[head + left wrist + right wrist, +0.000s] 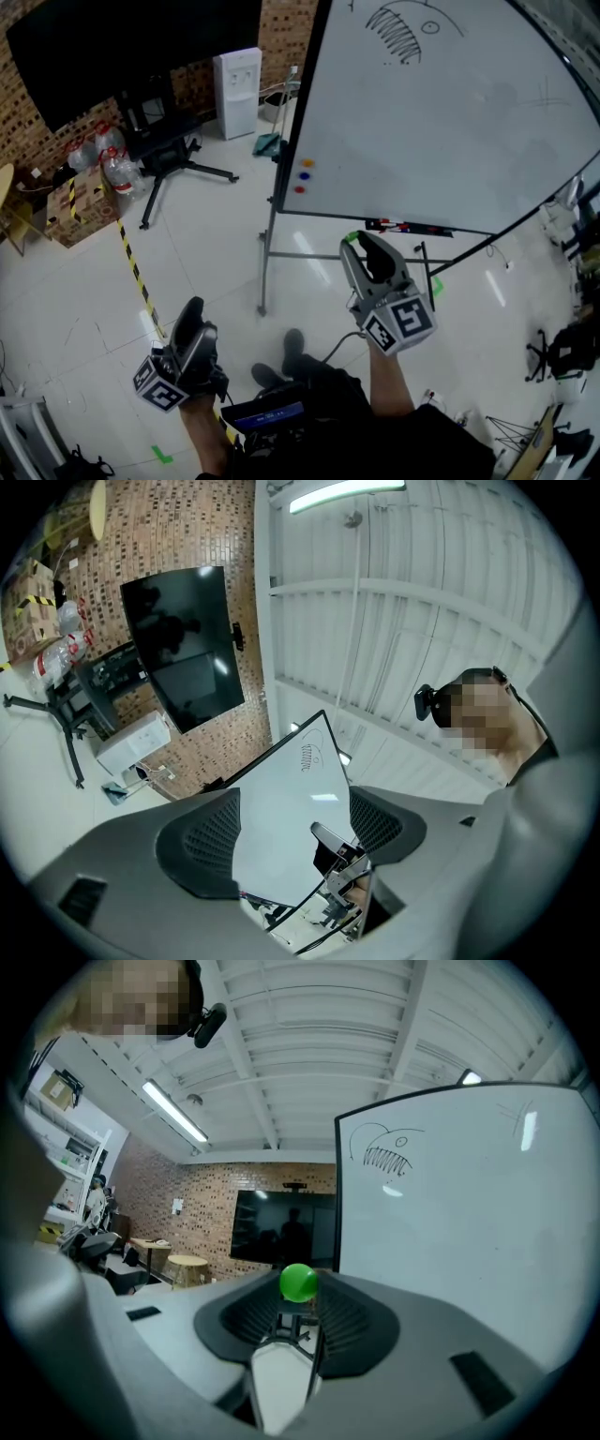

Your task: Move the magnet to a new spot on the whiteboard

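Note:
A small green magnet (352, 237) sits between the tips of my right gripper (357, 240), which is shut on it. The gripper is held just below the bottom edge of the whiteboard (450, 112). In the right gripper view the green magnet (299, 1282) shows as a ball at the jaw tips, with the whiteboard (469, 1213) to its right. Orange (307, 163), blue (303, 175) and red (299, 189) magnets cling to the board's lower left corner. My left gripper (194, 317) hangs low at the left, open and holding nothing.
The board's tray holds markers (405, 226), and its stand leg (265, 267) reaches the floor. A black screen on a stand (122, 47), a white water dispenser (236, 92), a cardboard box with bottles (89, 183) and yellow-black floor tape (136, 272) lie to the left.

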Tool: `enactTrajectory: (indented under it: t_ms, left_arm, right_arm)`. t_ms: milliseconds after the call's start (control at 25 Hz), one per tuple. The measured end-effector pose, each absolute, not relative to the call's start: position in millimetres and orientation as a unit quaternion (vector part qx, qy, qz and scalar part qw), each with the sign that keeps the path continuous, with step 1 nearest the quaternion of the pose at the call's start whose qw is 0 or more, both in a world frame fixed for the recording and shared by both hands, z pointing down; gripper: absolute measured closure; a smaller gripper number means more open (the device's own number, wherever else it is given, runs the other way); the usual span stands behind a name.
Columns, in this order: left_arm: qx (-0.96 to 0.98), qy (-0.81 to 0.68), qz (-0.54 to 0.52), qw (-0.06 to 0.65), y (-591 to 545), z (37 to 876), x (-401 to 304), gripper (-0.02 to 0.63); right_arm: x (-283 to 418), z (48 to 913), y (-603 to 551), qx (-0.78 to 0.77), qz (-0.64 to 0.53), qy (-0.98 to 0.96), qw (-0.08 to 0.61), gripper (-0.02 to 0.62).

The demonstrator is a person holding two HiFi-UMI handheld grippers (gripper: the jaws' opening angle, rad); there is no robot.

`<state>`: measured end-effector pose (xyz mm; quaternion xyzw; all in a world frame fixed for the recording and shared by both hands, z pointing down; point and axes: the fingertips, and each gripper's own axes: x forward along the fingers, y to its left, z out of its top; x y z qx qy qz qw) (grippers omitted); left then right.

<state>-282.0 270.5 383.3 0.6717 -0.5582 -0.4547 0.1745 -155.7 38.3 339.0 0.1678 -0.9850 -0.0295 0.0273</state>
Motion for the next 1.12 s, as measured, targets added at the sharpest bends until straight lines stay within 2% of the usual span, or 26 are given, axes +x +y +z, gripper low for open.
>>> enactTrajectory:
  t_ms: [520, 1120]
  left_arm:
    - [0.667, -0.58, -0.436, 0.169, 245, 383, -309, 0.249]
    - [0.698, -0.587, -0.371, 0.172, 110, 355, -361, 0.25]
  right_arm:
    - [-193, 348, 4, 0.156, -0.017, -0.988, 0.01, 0.453]
    - [-248, 353, -116, 0.159, 0.032, -0.986, -0.042, 0.453]
